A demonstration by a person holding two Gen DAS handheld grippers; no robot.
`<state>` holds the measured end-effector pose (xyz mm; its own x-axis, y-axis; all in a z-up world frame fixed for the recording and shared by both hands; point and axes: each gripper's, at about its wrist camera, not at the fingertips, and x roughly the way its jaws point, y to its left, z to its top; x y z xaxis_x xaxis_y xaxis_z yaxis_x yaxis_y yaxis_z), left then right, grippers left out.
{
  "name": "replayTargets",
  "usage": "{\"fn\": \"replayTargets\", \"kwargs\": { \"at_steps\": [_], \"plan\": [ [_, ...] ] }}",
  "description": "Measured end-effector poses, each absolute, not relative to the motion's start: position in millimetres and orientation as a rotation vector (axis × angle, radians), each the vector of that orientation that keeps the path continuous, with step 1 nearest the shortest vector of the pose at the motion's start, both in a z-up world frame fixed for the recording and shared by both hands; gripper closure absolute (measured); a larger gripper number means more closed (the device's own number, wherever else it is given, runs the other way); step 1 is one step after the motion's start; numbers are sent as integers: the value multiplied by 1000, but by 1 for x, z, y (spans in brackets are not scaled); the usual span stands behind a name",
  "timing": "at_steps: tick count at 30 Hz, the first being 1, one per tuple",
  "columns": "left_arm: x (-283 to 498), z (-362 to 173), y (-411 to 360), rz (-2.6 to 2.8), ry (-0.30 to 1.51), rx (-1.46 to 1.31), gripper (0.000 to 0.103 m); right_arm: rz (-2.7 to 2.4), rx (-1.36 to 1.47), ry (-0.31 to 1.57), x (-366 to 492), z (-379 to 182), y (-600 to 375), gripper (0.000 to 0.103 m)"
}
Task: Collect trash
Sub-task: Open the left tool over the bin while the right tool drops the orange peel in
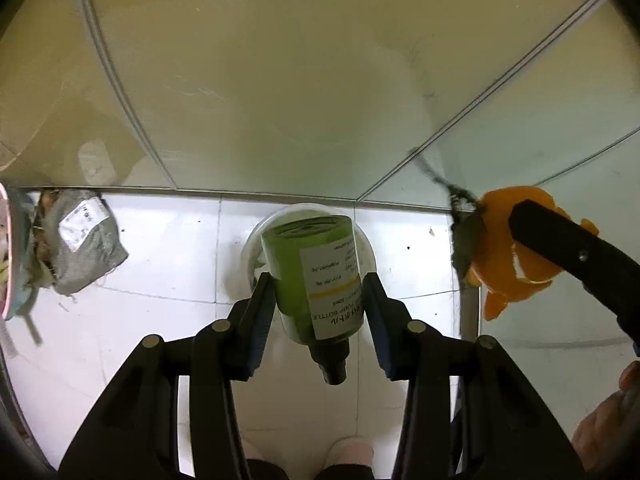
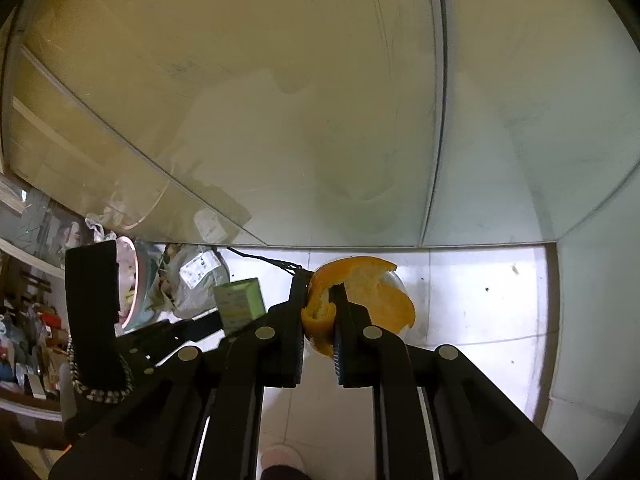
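Note:
In the left wrist view my left gripper (image 1: 316, 280) is shut on a green pump bottle (image 1: 292, 264) with a white label. The bottle hangs above the white tiled floor with its dark neck towards the camera. On the right, my right gripper (image 1: 524, 216) carries a large piece of orange peel (image 1: 496, 256). The right wrist view shows the right gripper (image 2: 318, 284) shut on a strip of that orange peel (image 2: 376, 292), just above the floor. Left of it are the green bottle (image 2: 240, 300) and the left gripper (image 2: 224, 326).
A round clear container (image 1: 248, 248) sits on the floor behind the bottle. A grey bag (image 1: 88, 248) with a white sticker lies to the left, beside a pink-rimmed bin (image 2: 134, 280). Frosted glass panels (image 1: 280, 80) rise behind. A black cord (image 2: 264, 260) trails along the floor.

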<state>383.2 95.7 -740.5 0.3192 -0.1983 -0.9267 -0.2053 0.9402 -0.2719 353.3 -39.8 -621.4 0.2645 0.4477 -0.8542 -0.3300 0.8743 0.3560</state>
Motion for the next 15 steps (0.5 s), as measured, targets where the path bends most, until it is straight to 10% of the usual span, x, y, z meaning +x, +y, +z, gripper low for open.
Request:
{"fn": "replayTargets", "kwargs": {
  "at_steps": [15],
  "plan": [
    [379,-684,84,17,1276,-301,58,504,95,1225,356,-586,-52,83]
  ]
}}
